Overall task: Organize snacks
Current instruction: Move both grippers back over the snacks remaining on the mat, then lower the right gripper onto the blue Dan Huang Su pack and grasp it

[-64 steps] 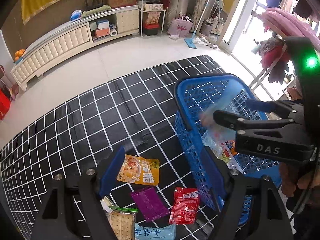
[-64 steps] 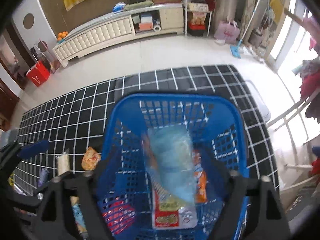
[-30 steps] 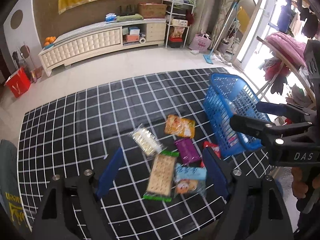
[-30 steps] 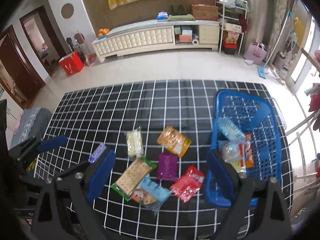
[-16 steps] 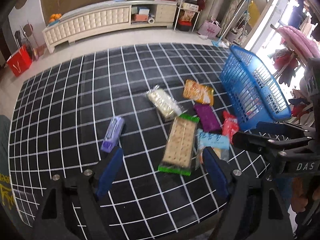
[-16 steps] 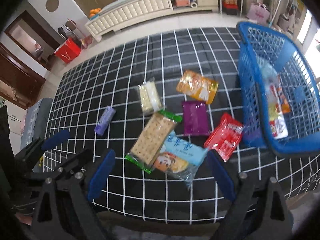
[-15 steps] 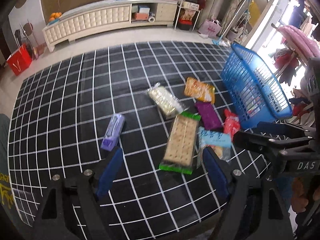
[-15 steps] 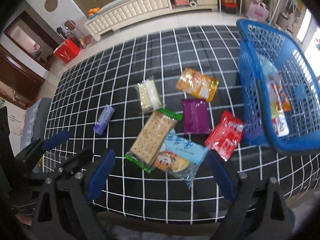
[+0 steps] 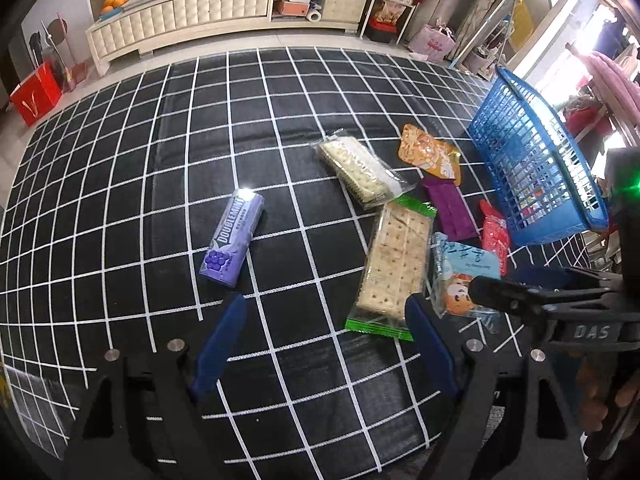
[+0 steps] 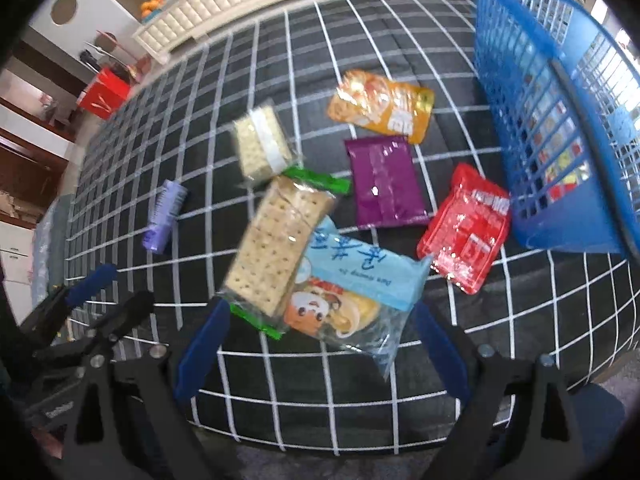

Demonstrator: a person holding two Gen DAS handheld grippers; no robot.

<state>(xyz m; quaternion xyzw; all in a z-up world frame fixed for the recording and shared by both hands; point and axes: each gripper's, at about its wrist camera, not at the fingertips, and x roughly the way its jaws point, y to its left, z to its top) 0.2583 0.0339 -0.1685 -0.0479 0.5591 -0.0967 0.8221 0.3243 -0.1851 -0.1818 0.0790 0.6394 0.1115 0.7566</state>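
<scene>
Several snack packs lie on the black grid cloth (image 9: 120,168). A purple gum box (image 9: 233,240) lies left; a green-edged cracker pack (image 9: 394,264), a clear wafer pack (image 9: 362,168), an orange bag (image 9: 430,152), a purple pack (image 9: 450,210), a red pack (image 9: 494,232) and a light-blue cartoon bag (image 9: 464,276) lie right. The blue basket (image 9: 532,160) stands at the right with packs inside. My left gripper (image 9: 326,340) is open and empty above the cloth. My right gripper (image 10: 320,334) is open and empty over the cartoon bag (image 10: 352,284), beside the cracker pack (image 10: 280,248).
The cloth's front edge runs just below both grippers. A white cabinet (image 9: 200,8) stands along the far wall, with a red box (image 9: 36,92) at the left and shelves and clothes at the right. The basket wall (image 10: 560,112) rises right of the red pack (image 10: 466,228).
Both grippers have come down and closer to the snacks on the cloth. The right gripper now hangs low over the cartoon bag and cracker pack. The snacks have not moved.
</scene>
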